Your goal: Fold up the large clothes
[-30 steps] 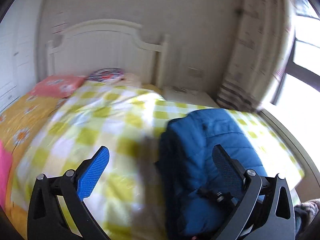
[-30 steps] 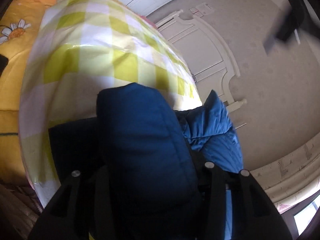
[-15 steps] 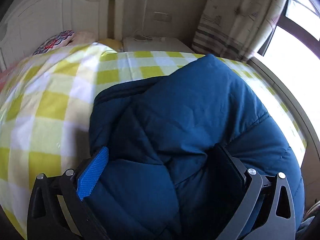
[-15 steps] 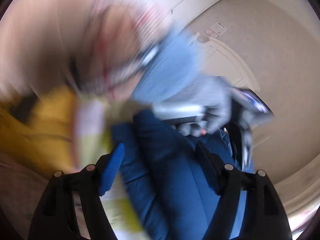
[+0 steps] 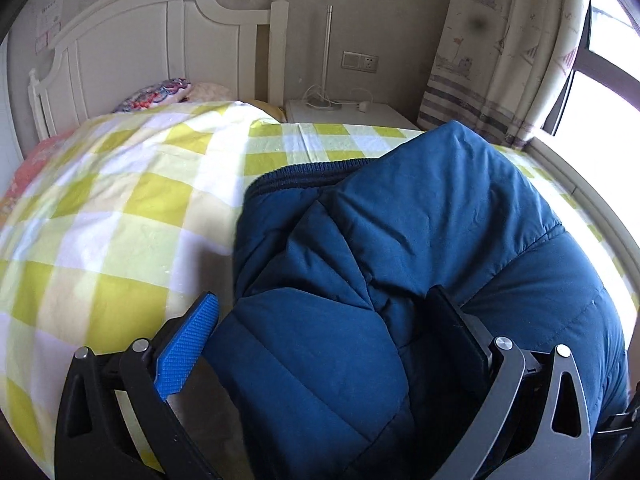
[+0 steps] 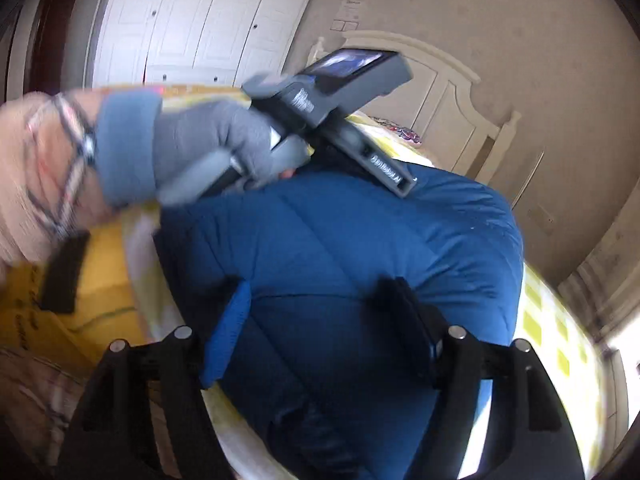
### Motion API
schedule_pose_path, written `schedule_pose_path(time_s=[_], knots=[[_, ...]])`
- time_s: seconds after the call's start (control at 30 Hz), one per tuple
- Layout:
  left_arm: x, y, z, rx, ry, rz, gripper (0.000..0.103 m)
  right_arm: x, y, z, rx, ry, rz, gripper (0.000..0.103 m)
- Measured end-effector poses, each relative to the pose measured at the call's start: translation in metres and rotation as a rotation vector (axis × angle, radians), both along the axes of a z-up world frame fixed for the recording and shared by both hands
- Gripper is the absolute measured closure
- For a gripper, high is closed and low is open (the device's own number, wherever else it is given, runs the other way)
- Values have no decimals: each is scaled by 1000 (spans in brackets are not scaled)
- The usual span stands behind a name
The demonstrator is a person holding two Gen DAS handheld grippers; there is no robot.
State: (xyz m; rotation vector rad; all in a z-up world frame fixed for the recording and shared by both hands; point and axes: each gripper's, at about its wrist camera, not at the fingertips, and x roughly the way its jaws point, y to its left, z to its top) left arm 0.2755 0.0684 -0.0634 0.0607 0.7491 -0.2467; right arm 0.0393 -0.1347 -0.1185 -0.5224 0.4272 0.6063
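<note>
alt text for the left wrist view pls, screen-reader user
A folded blue puffer jacket lies on a bed with a yellow-and-white checked cover, filling the lower right. The left gripper has its jaws open around the jacket's near edge. Behind are a white headboard, a bedside table and a curtain.

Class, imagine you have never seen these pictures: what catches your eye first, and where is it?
The bulky blue padded jacket dominates, heaped on the yellow-checked bedspread near the window side. In the right wrist view, a grey-gloved hand grips the other tool just above the jacket. Behind stands a white headboard.
</note>
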Motion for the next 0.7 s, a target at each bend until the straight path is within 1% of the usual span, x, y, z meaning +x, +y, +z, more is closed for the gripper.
schedule_pose_path(time_s=[0.07, 0.1, 0.17, 0.2, 0.23, 0.27, 0.33, 0.37, 0.4, 0.43, 0.47, 0.5, 0.53, 0.6, 0.63, 0.7], knots=[[-14, -9, 18, 115, -46, 50, 5, 4, -9, 5, 22, 54, 9, 31], [-23, -12, 32, 147, -76, 69, 5, 10, -6, 7, 19, 58, 15, 31], [-37, -15, 61, 107, -120, 56, 5, 13, -8, 5, 29, 67, 25, 31], [-40, -17, 68, 105, -128, 56, 5, 18, -5, 3, 29, 67, 27, 31], [-42, -21, 74, 121, -137, 61, 4, 18, -6, 4, 27, 66, 28, 31], [-42, -27, 72, 157, -137, 78, 4, 20, -3, 3, 26, 66, 28, 31], [-33, -34, 51, 220, -71, 147, 4, 22, -6, 0, 33, 64, 30, 31], [-26, -36, 24, 238, -12, 190, 4, 22, -5, -2, 35, 64, 36, 31], [-26, -34, 13, 202, -24, 206, 4, 19, -7, -1, 39, 65, 60, 29], [-29, -28, 8, 157, -48, 234, 4, 15, -11, 3, 42, 77, 102, 27], [-33, -18, 8, 126, -52, 274, 4, 16, -7, 6, 45, 98, 138, 27], [-35, -13, 8, 112, -53, 289, 4, 14, -8, 10, 50, 107, 151, 27], [-35, -11, 8, 102, -52, 294, 4, 16, -17, 18, 65, 99, 143, 28], [-33, -9, 6, 92, -40, 286, 4, 28, -40, 39, 131, 53, 88, 28], [-32, -9, 6, 93, -38, 285, 4, 42, -56, 54, 192, 32, 40, 28], [-31, -10, 6, 99, -42, 288, 4, 71, -80, 77, 288, 18, -40, 29]])
